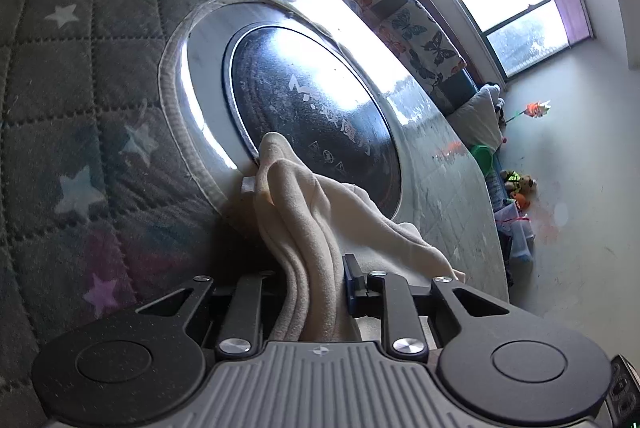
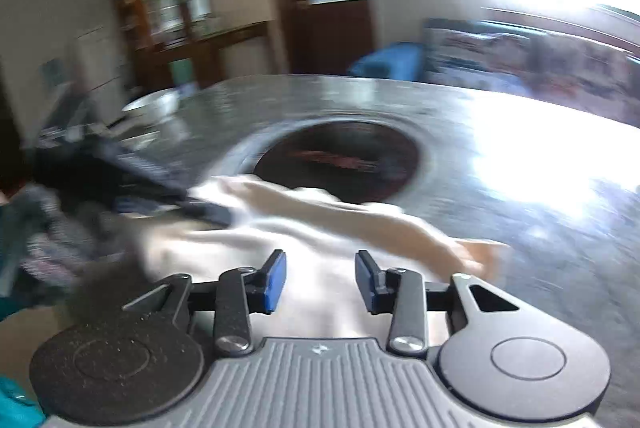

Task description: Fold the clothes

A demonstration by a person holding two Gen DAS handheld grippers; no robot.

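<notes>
A cream garment [image 1: 312,228] lies bunched on a round table with a dark cooktop [image 1: 312,115] in its middle. My left gripper [image 1: 316,284] is shut on a thick fold of the garment, which runs between its fingers and hides the left pad. In the blurred right wrist view the same garment [image 2: 320,228] spreads over the table's near side. My right gripper [image 2: 320,280] is open just above the cloth, with nothing between its blue pads [image 2: 276,280]. The left gripper [image 2: 208,211] shows there as a dark blur on the garment's left edge.
A star-patterned quilted cover [image 1: 80,107] lies left of the cooktop ring. A pile of dark striped clothes [image 2: 48,240] sits at the table's left. Butterfly cushions [image 1: 420,35], a window and toys on the floor [image 1: 516,187] lie beyond. A metal bowl [image 2: 152,103] stands at the far edge.
</notes>
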